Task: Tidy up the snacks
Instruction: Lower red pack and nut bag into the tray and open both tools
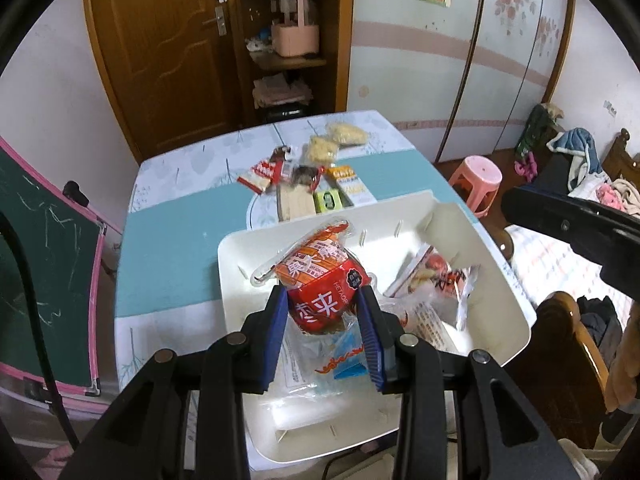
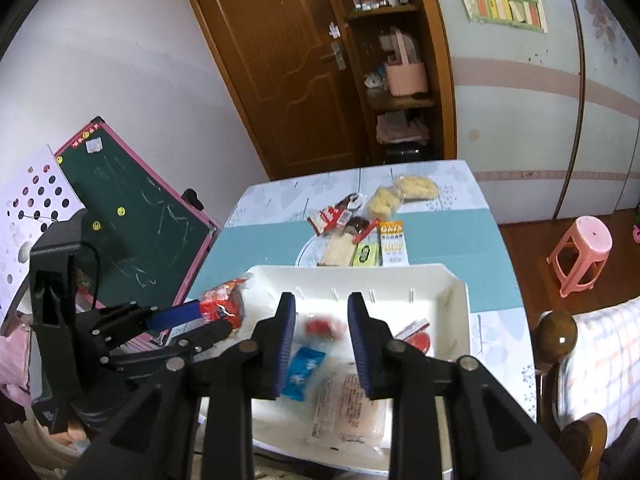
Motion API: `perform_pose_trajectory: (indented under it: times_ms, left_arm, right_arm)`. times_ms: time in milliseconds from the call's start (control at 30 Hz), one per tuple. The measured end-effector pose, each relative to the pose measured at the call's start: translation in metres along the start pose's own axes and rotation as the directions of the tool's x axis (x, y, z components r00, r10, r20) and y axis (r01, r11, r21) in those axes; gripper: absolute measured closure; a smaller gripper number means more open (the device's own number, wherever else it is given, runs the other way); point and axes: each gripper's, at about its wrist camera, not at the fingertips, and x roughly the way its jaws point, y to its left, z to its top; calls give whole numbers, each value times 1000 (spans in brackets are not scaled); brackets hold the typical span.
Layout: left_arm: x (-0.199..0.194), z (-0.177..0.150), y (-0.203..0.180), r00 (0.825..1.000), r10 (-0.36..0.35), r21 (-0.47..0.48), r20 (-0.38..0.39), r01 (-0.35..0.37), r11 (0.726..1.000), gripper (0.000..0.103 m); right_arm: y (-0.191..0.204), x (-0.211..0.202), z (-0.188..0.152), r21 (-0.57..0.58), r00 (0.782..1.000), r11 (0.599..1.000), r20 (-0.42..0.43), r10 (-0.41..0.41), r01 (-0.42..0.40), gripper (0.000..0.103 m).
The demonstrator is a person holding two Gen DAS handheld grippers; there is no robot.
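A red snack packet point(image 1: 320, 280) is clamped between the blue pads of the left tongs point(image 1: 322, 300) and held above the white bin point(image 1: 500, 280) at the worktop's point(image 1: 168, 240) near edge. The right tongs point(image 2: 322, 312) are spread apart with nothing between them, over packets lying in the bin. More snacks point(image 1: 308, 176) are gathered toward the worktop's far edge.

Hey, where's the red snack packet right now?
The red snack packet is clamped in the left gripper, held above the white bin's left side.
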Motion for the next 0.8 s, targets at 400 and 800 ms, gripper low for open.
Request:
perform_pose_trajectory:
  times_ms: [400, 800]
  left_arm:
    - [27, -13, 4, 997, -14, -25, -71, 12, 1000, 11]
    - [36, -17, 16, 995, -5, -81, -96, -2, 997, 6]
  right_arm:
    - [-4, 23, -8, 34, 997, 999, -77, -4, 6, 75]
    - [-12, 43, -22, 87, 987, 996, -159, 4, 10, 62]
